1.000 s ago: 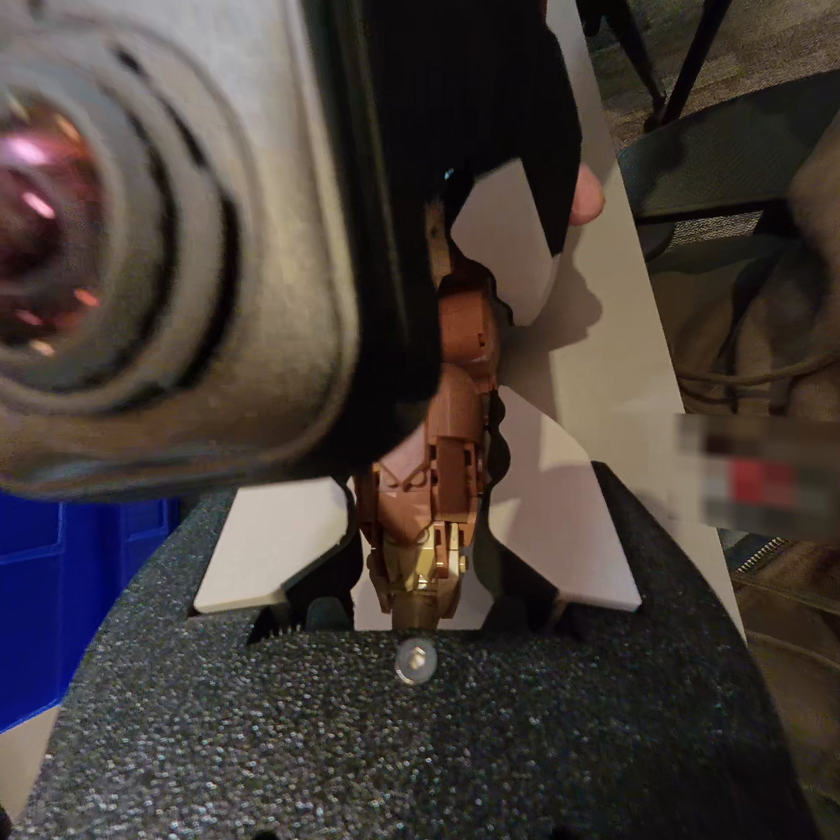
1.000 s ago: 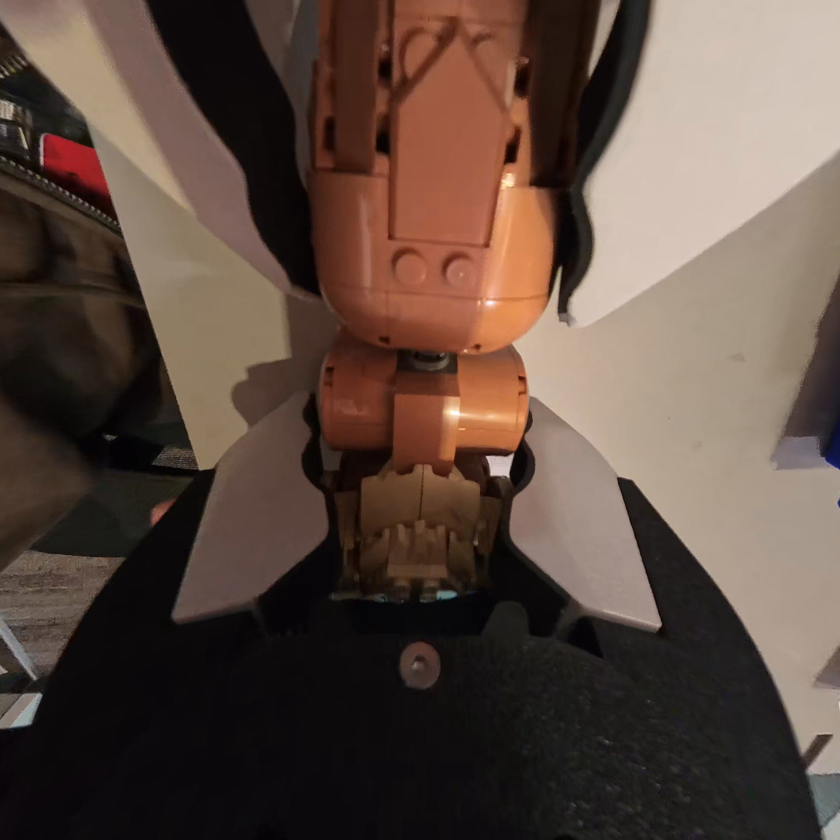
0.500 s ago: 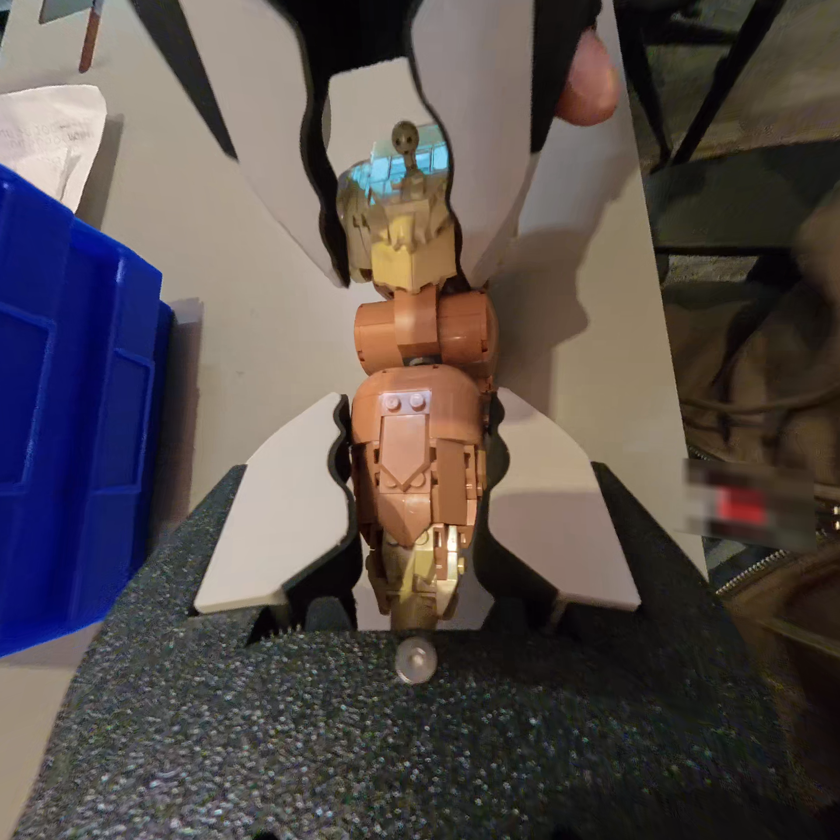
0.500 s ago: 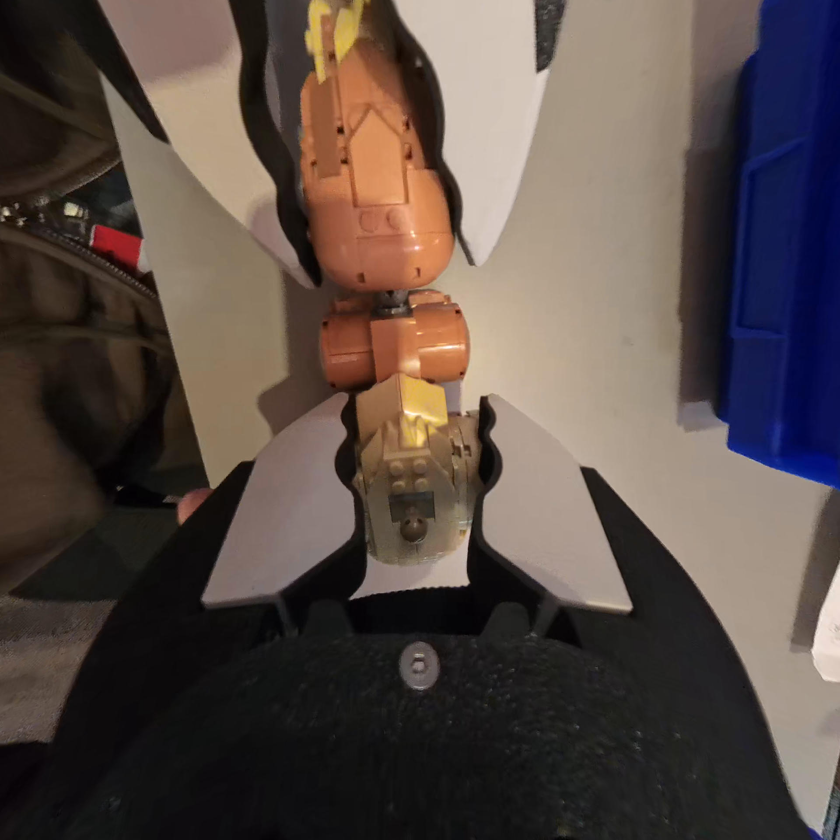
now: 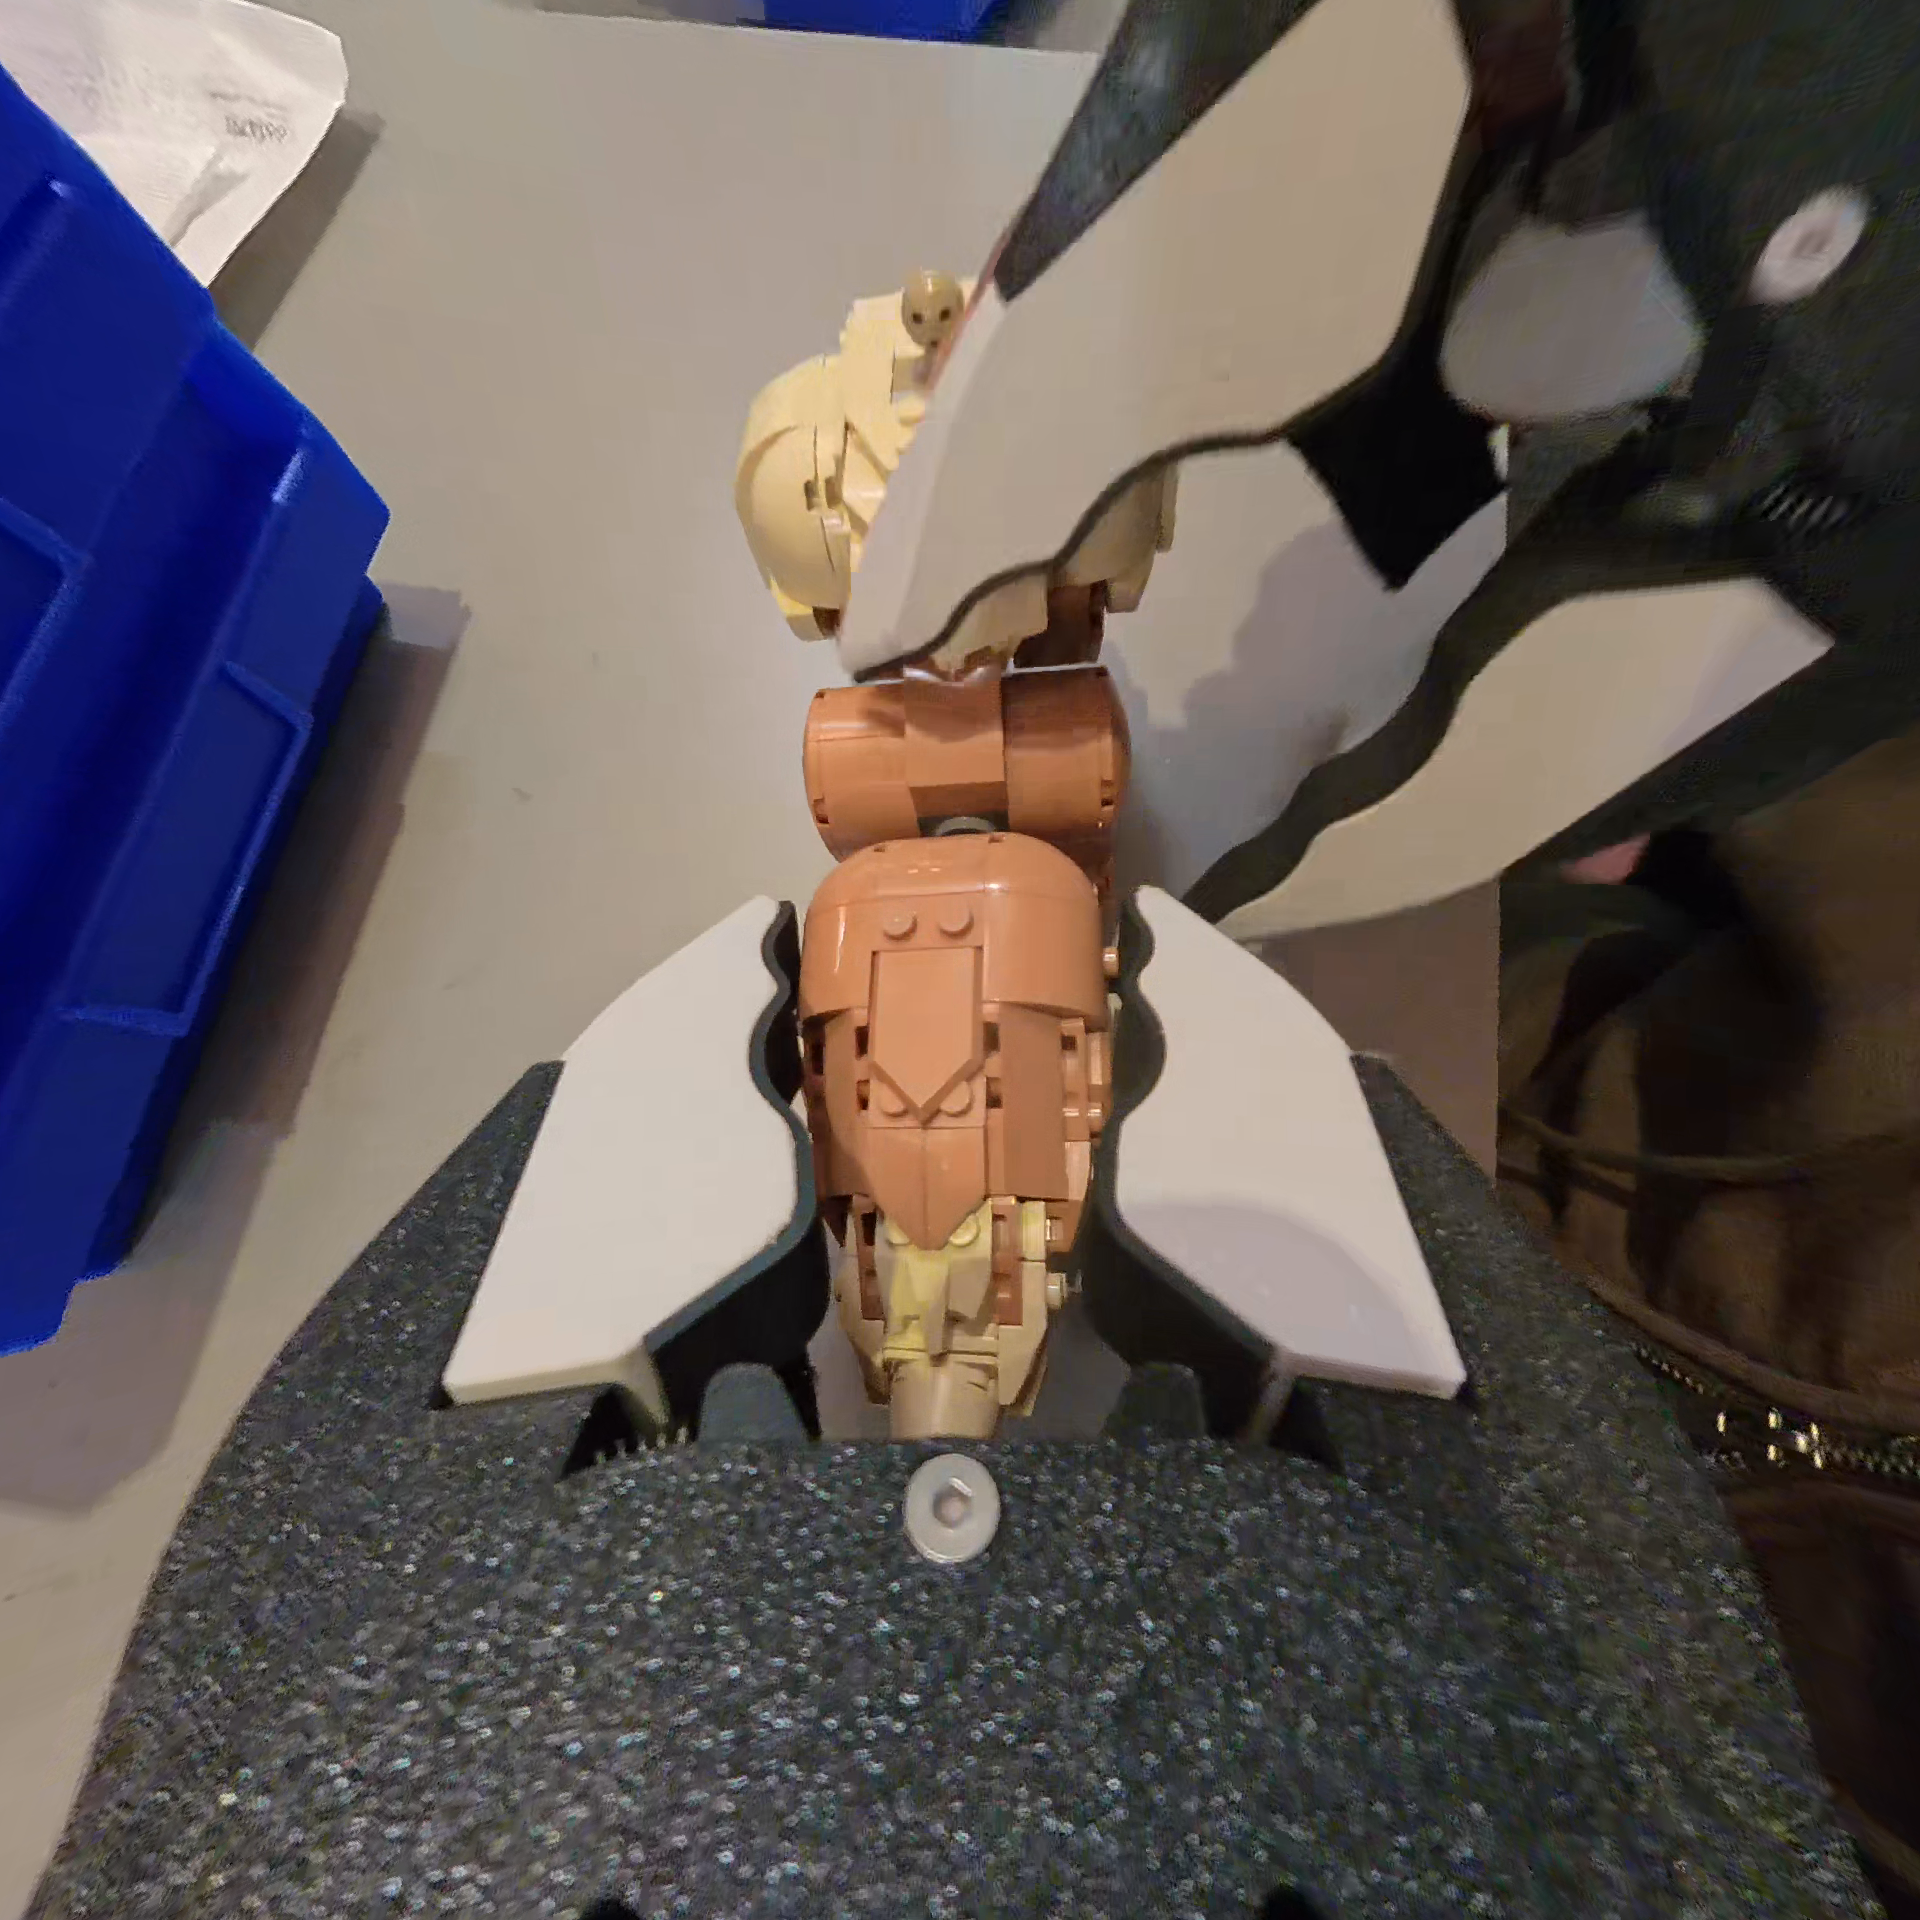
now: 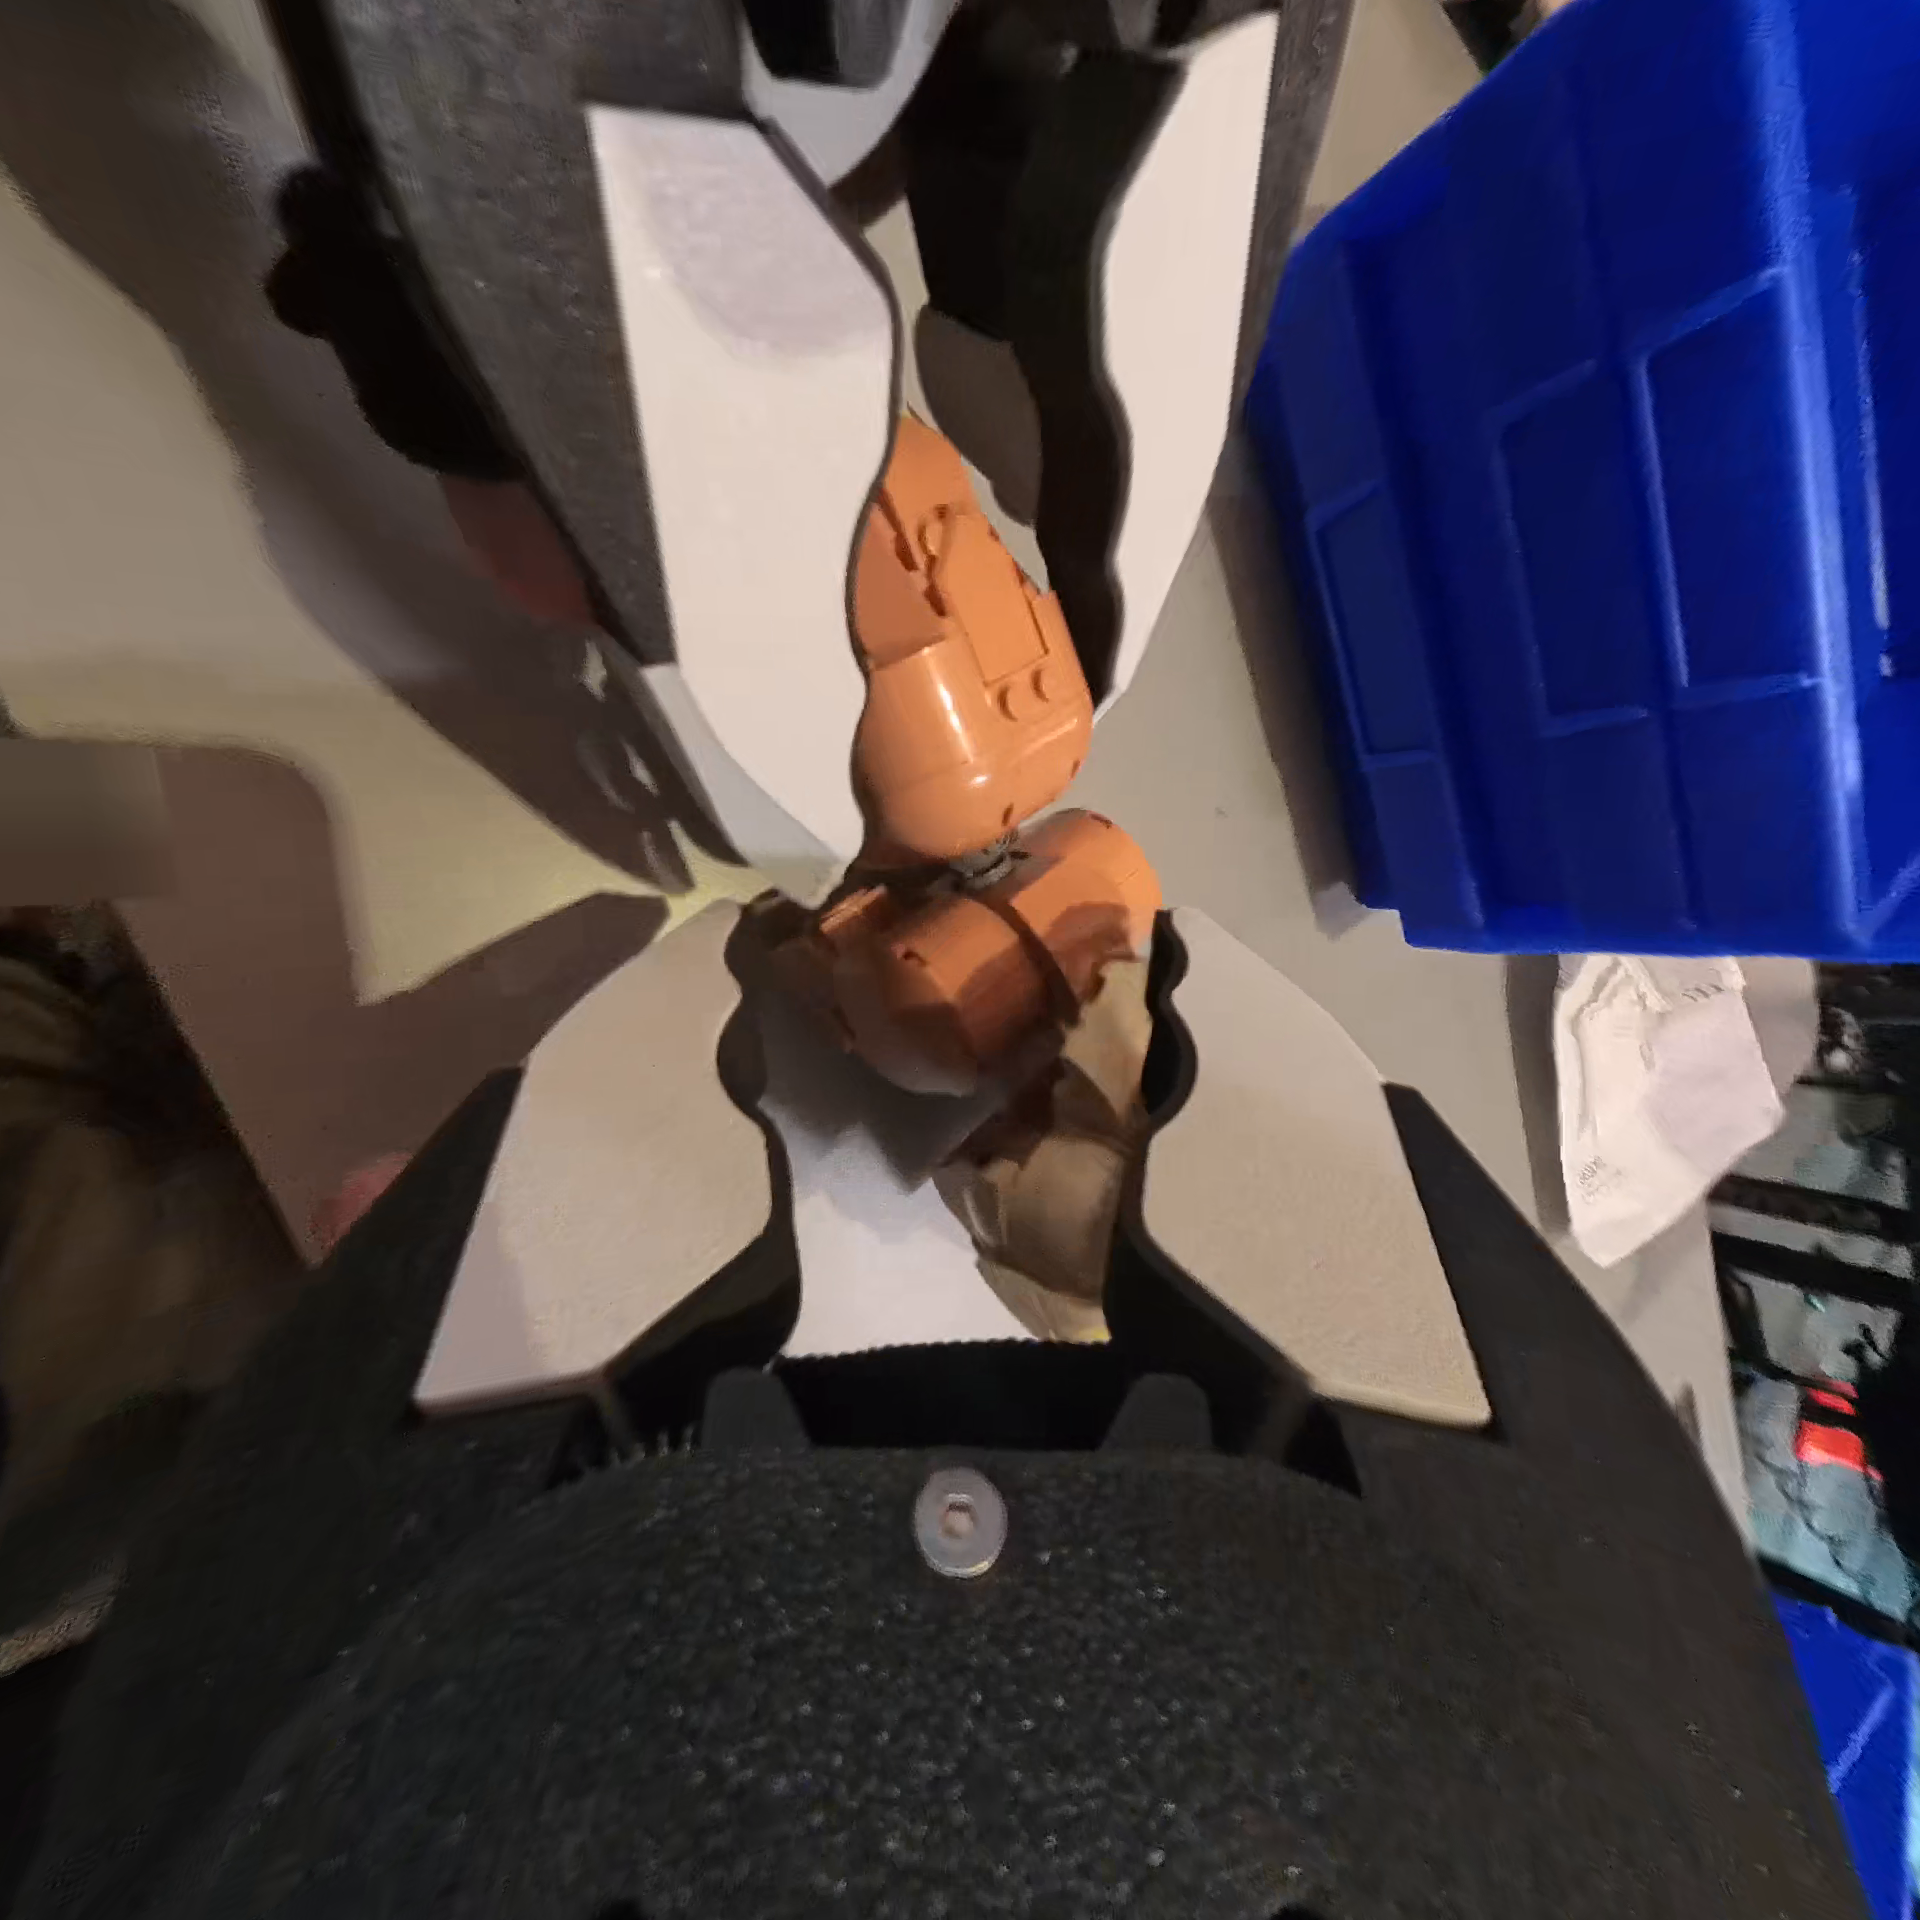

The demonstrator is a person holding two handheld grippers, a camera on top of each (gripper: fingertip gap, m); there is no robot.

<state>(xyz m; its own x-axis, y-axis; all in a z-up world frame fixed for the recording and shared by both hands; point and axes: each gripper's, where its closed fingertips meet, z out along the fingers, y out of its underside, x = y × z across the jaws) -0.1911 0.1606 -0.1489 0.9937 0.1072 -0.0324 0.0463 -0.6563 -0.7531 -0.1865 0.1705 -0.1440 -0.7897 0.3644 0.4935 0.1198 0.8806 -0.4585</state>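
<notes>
L tool (image 5: 951,1049) clamps brick figure (image 5: 951,1039); R tool (image 6: 951,1049) parted round its tan end.

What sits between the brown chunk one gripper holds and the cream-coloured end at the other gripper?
In the left wrist view, a rounded brown barrel-shaped segment links the brown chunk in the left gripper to the cream end at the right gripper.

grey table (image 5: 582,416) | blue bin (image 5: 135,727) left | crumpled paper (image 5: 208,135) behind
</notes>
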